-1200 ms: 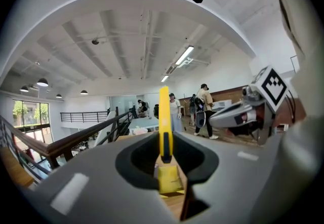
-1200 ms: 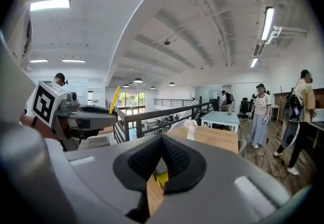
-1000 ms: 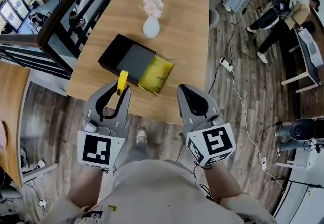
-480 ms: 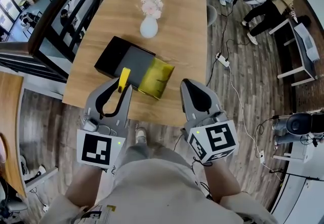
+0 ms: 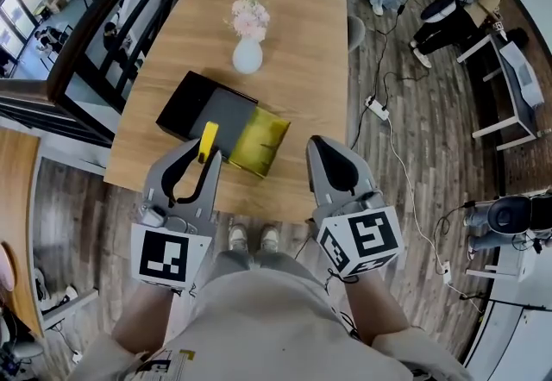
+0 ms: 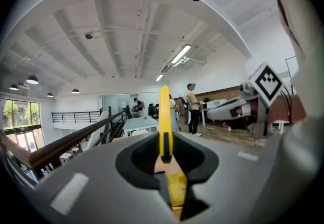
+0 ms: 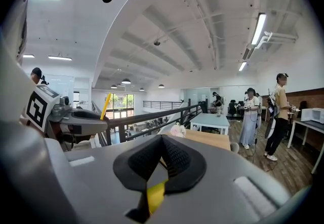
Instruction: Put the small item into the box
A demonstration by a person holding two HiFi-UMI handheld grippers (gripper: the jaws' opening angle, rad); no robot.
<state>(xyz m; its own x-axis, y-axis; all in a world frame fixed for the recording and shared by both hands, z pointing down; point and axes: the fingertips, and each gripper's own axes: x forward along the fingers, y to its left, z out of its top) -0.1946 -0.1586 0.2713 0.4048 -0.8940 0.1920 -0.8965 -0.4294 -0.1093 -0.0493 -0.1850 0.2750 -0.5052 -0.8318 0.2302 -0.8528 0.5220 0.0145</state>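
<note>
A thin yellow strip, the small item, stands up between the jaws of my left gripper, which is shut on it. In the left gripper view the yellow strip rises straight out of the left gripper. Just beyond it on the wooden table lies the black box, with a grey inside and a yellow section on its right. My right gripper hovers at the table's near edge, shut and with nothing in it. The right gripper faces across the table.
A white vase with pale flowers stands behind the box. A dark railing runs along the table's left side. Cables and a power strip lie on the floor to the right. People stand at the far right.
The table and box have drifted a little left and up in the head view. Both grippers keep their pose, and the left one still holds the yellow strip.
</note>
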